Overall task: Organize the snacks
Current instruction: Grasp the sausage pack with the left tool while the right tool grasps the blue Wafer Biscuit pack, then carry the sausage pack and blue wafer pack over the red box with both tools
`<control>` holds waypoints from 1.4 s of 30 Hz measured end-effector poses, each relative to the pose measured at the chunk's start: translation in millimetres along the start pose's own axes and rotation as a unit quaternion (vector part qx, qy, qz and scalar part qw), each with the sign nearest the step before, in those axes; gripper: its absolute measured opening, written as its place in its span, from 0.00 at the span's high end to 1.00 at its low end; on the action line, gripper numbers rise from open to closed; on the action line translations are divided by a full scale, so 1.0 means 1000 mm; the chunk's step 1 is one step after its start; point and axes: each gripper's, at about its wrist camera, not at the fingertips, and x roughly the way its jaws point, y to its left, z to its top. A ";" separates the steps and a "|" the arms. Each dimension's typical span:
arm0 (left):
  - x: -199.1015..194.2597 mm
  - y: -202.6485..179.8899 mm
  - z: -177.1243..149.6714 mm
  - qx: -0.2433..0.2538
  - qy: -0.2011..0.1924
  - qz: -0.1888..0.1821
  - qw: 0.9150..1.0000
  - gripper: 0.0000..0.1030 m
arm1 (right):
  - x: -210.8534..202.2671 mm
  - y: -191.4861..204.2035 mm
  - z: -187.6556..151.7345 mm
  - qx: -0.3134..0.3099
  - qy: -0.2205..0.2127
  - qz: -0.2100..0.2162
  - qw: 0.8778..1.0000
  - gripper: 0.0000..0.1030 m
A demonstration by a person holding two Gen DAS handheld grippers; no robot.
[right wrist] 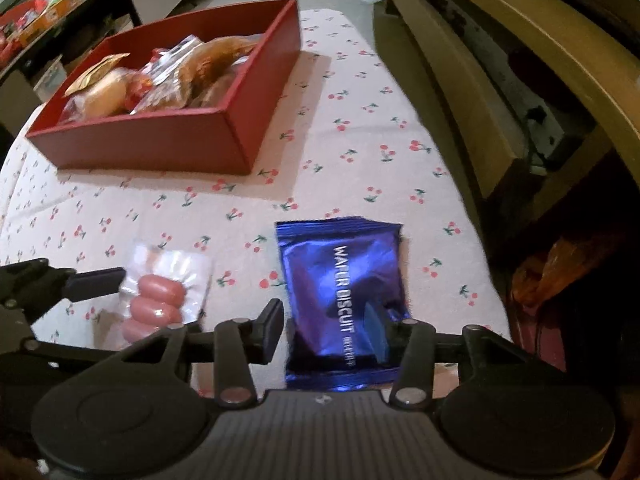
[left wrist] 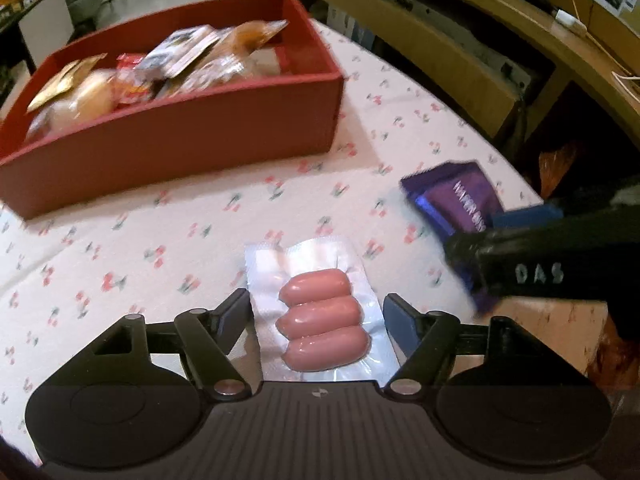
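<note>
Straddling the sausage pack (left wrist: 320,316), the left gripper (left wrist: 316,320) is held with its jaws apart, one finger on either side of the clear wrapper and neither pad pressing on it, so the pack is framed for a grasp but not yet gripped. The pack lies flat on the cherry-print tablecloth (left wrist: 160,240), directly between the fingers. The right gripper (right wrist: 332,332) is closed across the blue wafer biscuit packet (right wrist: 340,300), the foil being dented where the right pad bites in; the packet appears clenched at its near end, presumably so that it can be lifted clear. Ahead of both grippers and to their left, well apart from either item, the red box (left wrist: 180,136) is seen already loaded with wrapped snacks, evidently the place where these two are meant to go.
</note>
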 end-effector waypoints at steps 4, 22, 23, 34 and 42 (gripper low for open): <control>-0.013 0.022 -0.013 -0.001 0.009 0.003 1.000 0.24 | -0.004 0.015 -0.005 -0.017 0.003 0.009 1.000 0.40; -0.024 0.065 -0.024 -0.051 -0.009 -0.036 0.998 0.25 | -0.013 0.007 -0.001 0.024 -0.009 -0.054 0.998 0.11; -0.023 0.064 -0.023 -0.048 -0.010 -0.036 0.998 0.25 | -0.005 0.006 0.000 0.028 0.004 -0.048 0.998 0.11; -0.017 0.064 -0.016 -0.049 -0.019 -0.034 0.998 0.28 | 0.015 0.007 0.000 0.029 0.019 -0.040 0.999 0.23; -0.027 0.072 -0.018 -0.054 -0.022 -0.041 0.997 0.47 | -0.003 0.041 -0.012 0.018 0.003 -0.011 1.000 0.25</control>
